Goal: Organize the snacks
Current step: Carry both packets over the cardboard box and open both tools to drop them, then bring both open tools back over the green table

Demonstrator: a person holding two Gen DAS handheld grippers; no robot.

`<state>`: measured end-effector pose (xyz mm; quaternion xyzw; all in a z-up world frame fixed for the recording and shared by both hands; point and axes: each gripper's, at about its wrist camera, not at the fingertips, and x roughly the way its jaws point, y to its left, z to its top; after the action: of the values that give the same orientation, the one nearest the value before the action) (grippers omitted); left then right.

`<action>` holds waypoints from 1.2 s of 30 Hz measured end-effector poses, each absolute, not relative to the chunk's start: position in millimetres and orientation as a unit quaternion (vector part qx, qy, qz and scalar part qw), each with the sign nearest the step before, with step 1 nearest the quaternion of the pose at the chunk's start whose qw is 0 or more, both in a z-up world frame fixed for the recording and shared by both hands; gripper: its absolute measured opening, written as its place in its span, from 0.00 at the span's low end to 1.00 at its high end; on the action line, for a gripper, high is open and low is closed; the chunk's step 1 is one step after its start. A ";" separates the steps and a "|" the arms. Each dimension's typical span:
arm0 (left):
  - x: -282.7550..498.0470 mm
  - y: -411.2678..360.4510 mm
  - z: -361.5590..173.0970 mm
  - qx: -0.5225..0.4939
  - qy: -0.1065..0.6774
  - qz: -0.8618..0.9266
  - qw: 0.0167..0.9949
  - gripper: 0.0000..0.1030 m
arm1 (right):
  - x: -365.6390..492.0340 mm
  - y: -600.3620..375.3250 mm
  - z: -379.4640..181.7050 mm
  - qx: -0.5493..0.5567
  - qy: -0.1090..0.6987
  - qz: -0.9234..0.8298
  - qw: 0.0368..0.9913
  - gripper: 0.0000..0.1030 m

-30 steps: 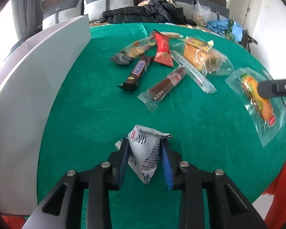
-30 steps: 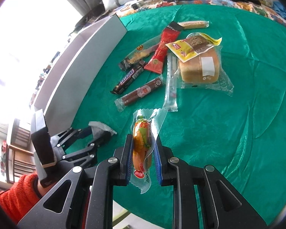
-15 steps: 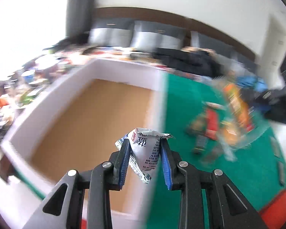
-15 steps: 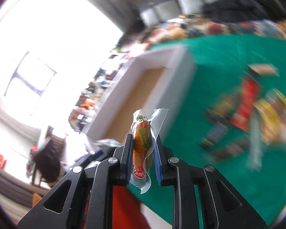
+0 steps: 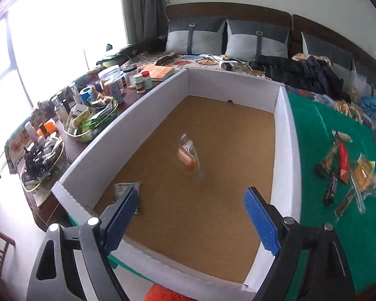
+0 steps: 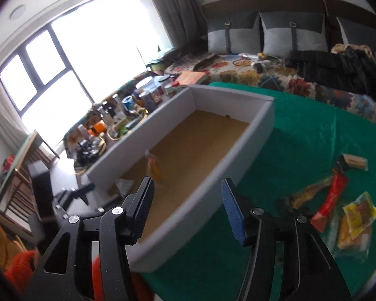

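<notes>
Snacks: orange packet [image 5: 188, 156] and white packet [image 5: 125, 188] inside box [image 5: 284, 135], ahead of both grippers' released, empty fingers [image 5: 260, 222].

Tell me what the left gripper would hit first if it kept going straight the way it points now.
Most likely the brown floor of the box. The left gripper is open and empty, aimed into it, near the orange snack pack. Depth is unclear, so that pack might come first.

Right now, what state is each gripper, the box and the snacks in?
left gripper: open, empty, over the box
right gripper: open, empty
white box: open-topped, two snacks inside
grey packet: flat on the box floor
orange snack: in the box, blurred
remaining snacks: loose on the green cloth
</notes>
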<state>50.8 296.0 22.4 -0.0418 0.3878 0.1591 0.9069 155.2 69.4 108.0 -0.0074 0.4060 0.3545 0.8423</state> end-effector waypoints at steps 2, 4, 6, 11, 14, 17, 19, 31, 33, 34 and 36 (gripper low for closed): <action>53.9 283.6 21.1 -0.030 0.387 0.155 0.908 0.83 | 146.2 31.7 82.9 -0.027 0.417 0.324 0.849 0.57; 55.1 271.9 24.9 -0.025 0.387 0.151 0.910 0.83 | 137.5 -11.2 54.9 -0.045 0.430 0.284 0.856 0.57; 57.8 263.7 27.4 -0.025 0.387 0.146 0.910 0.83 | 128.0 -49.8 33.2 -0.057 0.442 0.249 0.860 0.57; 62.2 243.5 34.0 -0.021 0.382 0.131 0.915 0.83 | 117.3 -131.5 -3.0 -0.045 0.467 0.173 0.866 0.57; 64.0 228.8 38.9 -0.014 0.379 0.122 0.917 0.83 | 113.1 -161.2 -11.3 -0.026 0.472 0.142 0.870 0.57; 65.1 210.2 42.9 -0.013 0.376 0.106 0.920 0.83 | 106.1 -179.7 -15.8 -0.015 0.470 0.121 0.874 0.61; 65.3 198.7 43.1 -0.017 0.377 0.093 0.921 0.83 | 101.3 -186.2 -18.0 -0.020 0.464 0.107 0.879 0.62; 58.1 69.9 -64.3 -0.023 0.458 -0.067 0.886 0.88 | 63.2 -210.7 -47.5 -0.061 0.434 0.035 0.898 0.67; 59.0 57.1 -73.9 0.000 0.455 -0.071 0.888 0.88 | 63.3 -209.0 -51.3 -0.068 0.432 0.036 0.899 0.68; 59.6 54.3 -75.9 0.004 0.454 -0.071 0.888 0.88 | 65.3 -208.1 -54.5 -0.069 0.434 0.038 0.897 0.68; 61.5 51.9 -81.9 0.004 0.455 -0.068 0.888 0.88 | 68.5 -208.9 -60.3 -0.063 0.443 0.045 0.893 0.68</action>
<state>61.5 51.9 -81.9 0.0040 0.4553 -0.0683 0.8877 68.5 -208.9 -60.3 -0.0634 0.4430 0.0447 0.8932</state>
